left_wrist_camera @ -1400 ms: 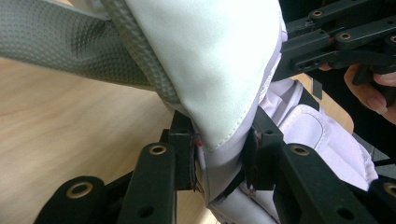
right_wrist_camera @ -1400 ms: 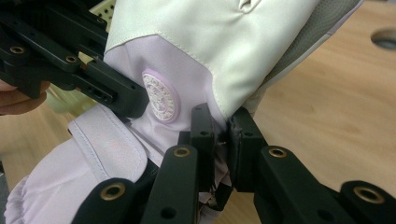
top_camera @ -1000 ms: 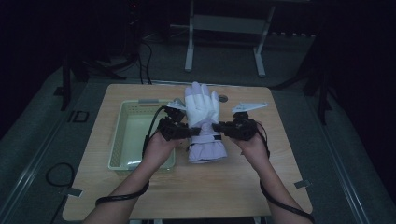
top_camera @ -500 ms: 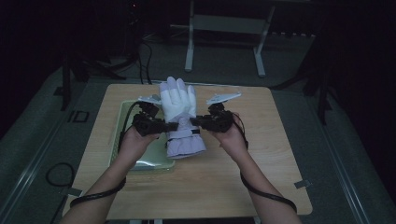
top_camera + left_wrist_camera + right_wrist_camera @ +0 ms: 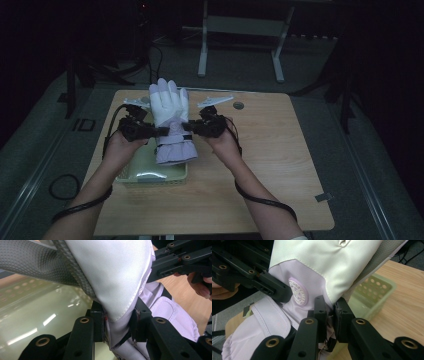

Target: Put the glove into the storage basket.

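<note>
Both grippers, left gripper and right gripper, pinch the glove at its wrist; it has travelled toward nine o'clock and hangs over the basket, seemingly ready for lowering.

Both arms reach forward, left hand-held gripper and right hand-held gripper clamped (jaws facing inward).

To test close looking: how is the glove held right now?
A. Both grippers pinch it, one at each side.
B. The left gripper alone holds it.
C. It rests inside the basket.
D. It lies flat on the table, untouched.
A: the left gripper and right gripper each clamp a side of the glove, which hangs above the basket.
</note>
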